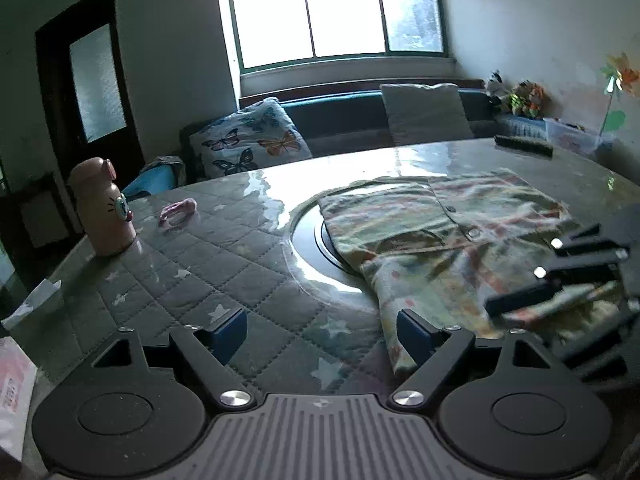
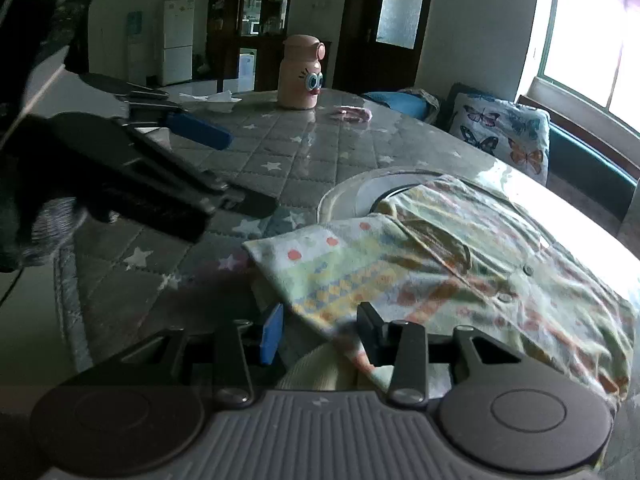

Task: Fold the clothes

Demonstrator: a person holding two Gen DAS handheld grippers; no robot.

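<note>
Now left claw (image 1: 320, 334) wide apart, right claw (image 2: 320, 332) half-parted astride shirt (image 2: 460, 256) hem.

A large window (image 1: 338, 12) is set in the far white wall (image 1: 532, 20), and bright daylight is thrown across the glossy counter (image 1: 224, 248). Beneath it a dark sofa (image 1: 340, 116) is placed, with a butterfly cushion (image 1: 250, 138). A dark door (image 1: 90, 84) is seen at the left, and a white fridge (image 2: 179, 40) farther off.
</note>
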